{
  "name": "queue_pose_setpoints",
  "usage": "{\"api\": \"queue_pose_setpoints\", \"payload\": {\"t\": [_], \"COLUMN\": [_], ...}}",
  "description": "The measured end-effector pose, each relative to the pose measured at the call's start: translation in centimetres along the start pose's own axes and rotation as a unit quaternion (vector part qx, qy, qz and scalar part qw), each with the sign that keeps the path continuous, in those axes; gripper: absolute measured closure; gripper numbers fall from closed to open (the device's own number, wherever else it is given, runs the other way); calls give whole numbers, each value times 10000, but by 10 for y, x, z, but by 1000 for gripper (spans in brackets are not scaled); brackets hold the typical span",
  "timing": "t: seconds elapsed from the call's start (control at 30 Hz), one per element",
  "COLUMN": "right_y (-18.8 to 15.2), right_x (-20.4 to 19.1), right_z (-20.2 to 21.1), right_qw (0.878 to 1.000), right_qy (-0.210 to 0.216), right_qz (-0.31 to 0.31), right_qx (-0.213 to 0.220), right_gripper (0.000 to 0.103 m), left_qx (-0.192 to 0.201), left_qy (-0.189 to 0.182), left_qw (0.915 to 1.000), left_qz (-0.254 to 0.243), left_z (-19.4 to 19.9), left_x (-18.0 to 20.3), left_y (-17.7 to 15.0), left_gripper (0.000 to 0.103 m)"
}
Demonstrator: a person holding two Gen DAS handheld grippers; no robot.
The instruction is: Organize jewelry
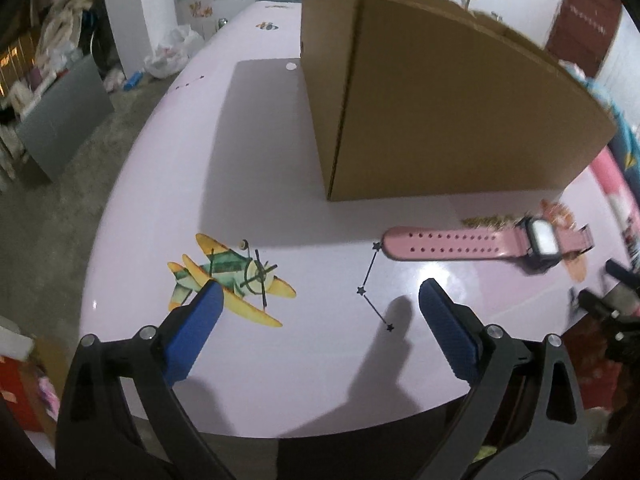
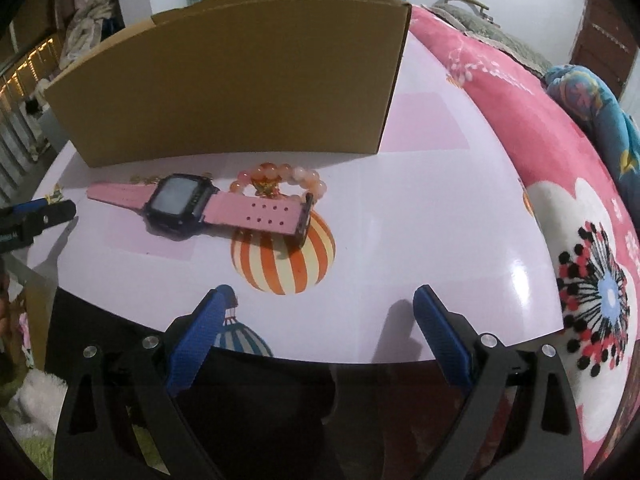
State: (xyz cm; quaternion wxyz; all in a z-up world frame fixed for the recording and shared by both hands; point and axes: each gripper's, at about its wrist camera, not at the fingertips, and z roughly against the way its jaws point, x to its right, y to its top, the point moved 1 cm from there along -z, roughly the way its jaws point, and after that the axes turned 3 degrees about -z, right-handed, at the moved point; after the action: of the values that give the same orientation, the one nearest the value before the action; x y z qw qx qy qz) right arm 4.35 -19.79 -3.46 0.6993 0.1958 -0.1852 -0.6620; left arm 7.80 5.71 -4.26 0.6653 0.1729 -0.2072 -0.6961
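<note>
both grippers wide, empty: left gripper (image 1: 320, 304), right gripper (image 2: 324, 308). pink watch (image 2: 192, 204) flat at 11 o'clock, bead bracelet (image 2: 280, 180) touching strap; cardboard box (image 2: 240, 80) behind, likely destination.

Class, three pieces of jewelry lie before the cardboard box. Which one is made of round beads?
The orange beaded bracelet, lying behind the buckle end of the pink watch. The watch is a flat strap; the gold chain is fine links.

The bench (image 2: 420, 240) had a glossy, smooth lilac top with printed pictures. On it the cardboard box (image 2: 240, 92) looked matt brown. The watch (image 2: 192, 204) had a smooth pink plastic strap and shiny dark face; the bead bracelet (image 2: 312, 178) looked polished. Each hand-held gripper's pads (image 1: 200, 328) were ribbed blue rubber on matt black plastic.
</note>
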Motion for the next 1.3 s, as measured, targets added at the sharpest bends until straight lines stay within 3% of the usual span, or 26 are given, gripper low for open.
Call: {"api": "queue_pose_setpoints", "payload": {"t": [0.1,0.3,0.5,1.3], "right_y": [0,-2,-1,2], "right_x": [-2,-3,-4,1], "right_z": [-1,-4,-5,-12], "right_qw": [9999,9998,9996,9999], "right_qy": [-86,-139,-170,-50], "right_qz": [100,132,212,165], "right_qx": [59,69,93,5], "right_gripper": [10,7,7,7], "left_qx": [2,62,119,-255], "left_qy": [217,260,270,219], "left_qw": [9997,9996,9995,9993], "left_qz": [-150,-61,-71,-150], "left_z": [-2,-2,-3,-11], "left_x": [6,4,5,2], "left_y": [-1,-1,-3,9], "left_gripper": [8,8,8,7]}}
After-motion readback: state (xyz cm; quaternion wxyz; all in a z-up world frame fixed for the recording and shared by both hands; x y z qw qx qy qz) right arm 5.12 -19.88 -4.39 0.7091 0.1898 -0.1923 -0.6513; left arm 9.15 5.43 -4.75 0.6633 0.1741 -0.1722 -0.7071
